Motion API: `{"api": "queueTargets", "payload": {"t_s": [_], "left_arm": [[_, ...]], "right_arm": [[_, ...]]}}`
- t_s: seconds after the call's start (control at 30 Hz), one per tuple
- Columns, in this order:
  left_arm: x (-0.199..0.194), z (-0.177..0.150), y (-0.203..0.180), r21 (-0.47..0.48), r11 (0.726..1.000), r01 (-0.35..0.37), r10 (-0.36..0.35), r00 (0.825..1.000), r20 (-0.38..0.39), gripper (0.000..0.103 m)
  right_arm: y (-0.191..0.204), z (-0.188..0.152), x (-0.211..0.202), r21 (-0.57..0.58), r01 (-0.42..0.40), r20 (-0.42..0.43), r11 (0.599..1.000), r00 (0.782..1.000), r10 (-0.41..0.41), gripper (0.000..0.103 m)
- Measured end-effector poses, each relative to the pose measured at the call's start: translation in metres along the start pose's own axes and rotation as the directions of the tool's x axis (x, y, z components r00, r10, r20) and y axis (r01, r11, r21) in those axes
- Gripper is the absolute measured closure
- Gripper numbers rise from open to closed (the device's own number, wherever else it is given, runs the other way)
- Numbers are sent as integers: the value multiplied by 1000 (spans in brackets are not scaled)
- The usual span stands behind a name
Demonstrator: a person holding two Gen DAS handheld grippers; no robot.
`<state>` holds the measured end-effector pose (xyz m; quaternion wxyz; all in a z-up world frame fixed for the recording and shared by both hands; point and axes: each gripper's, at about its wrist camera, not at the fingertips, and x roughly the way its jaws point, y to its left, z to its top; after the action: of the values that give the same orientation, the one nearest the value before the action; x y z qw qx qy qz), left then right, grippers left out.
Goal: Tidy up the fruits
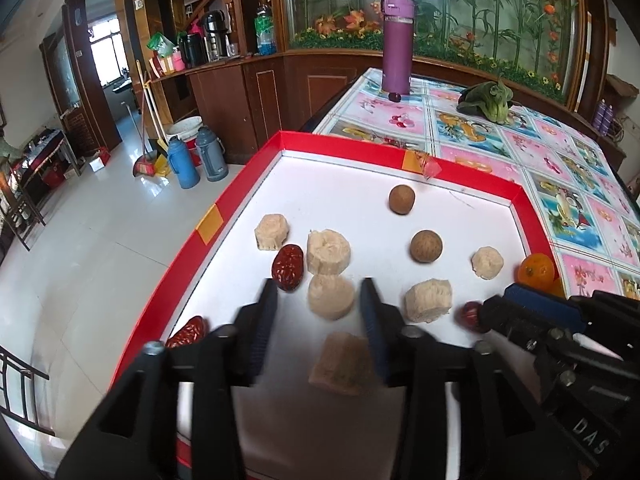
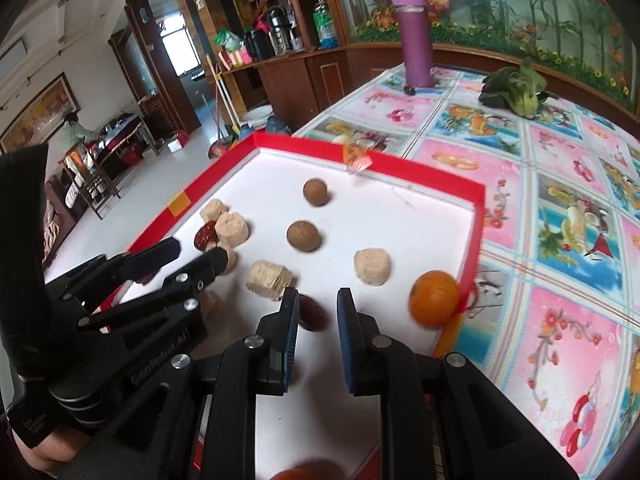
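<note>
A red-rimmed white tray (image 1: 240, 204) holds several pale banana chunks, two brown longans (image 1: 426, 245) (image 1: 401, 199), red dates and an orange (image 2: 434, 298) against its right rim. My left gripper (image 1: 320, 294) is open low over the tray, with a banana chunk (image 1: 331, 296) loose between its fingertips and a blurred chunk (image 1: 342, 364) nearer the camera. A date (image 1: 288, 267) lies just beyond its left finger. My right gripper (image 2: 318, 304) is open, and a blurred red date (image 2: 314, 314) lies on the tray by its left fingertip. The left gripper (image 2: 200, 254) also shows there.
The tray sits at the corner of a table with a patterned fruit cloth (image 2: 560, 216); floor drops away to the left. A purple flask (image 1: 396, 44) and a leafy green vegetable (image 1: 486, 100) stand at the far end. Another orange (image 2: 296, 474) shows under the right gripper.
</note>
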<state>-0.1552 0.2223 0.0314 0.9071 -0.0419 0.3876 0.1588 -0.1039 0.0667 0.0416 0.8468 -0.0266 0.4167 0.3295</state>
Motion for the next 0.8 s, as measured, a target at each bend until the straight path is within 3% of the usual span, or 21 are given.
{"api": "queueTargets", "payload": {"t_s": [0.07, 0.17, 0.3, 0.4, 0.57, 0.67, 0.8], "left_arm": [[-10, 1, -1, -8, 1000, 8, -8, 1000, 26, 47], [-31, 6, -4, -12, 1000, -13, 14, 997, 77, 31], [-65, 13, -4, -36, 999, -37, 42, 985, 164, 10], [-87, 16, -4, -51, 997, -60, 69, 976, 209, 0], [-121, 16, -4, -93, 990, -105, 125, 963, 238, 0], [-139, 13, -5, -108, 987, -115, 137, 966, 220, 0], [-168, 5, -3, -91, 994, -66, 86, 967, 240, 0]], "right_arm": [[-1, 1, -8, 3, 3, 25, 1000, 1000, -3, 84], [-3, 2, -28, 10, 14, 85, 1000, 996, -15, 83], [-4, 4, -58, 8, 41, 171, 999, 984, -42, 67], [-3, 4, -79, 4, 51, 231, 999, 972, -51, 58], [2, 1, -117, -9, 58, 322, 998, 945, -52, 42], [8, -4, -139, -29, 62, 374, 998, 926, -47, 35], [17, -11, -165, -57, 46, 435, 997, 900, -17, 28]]}}
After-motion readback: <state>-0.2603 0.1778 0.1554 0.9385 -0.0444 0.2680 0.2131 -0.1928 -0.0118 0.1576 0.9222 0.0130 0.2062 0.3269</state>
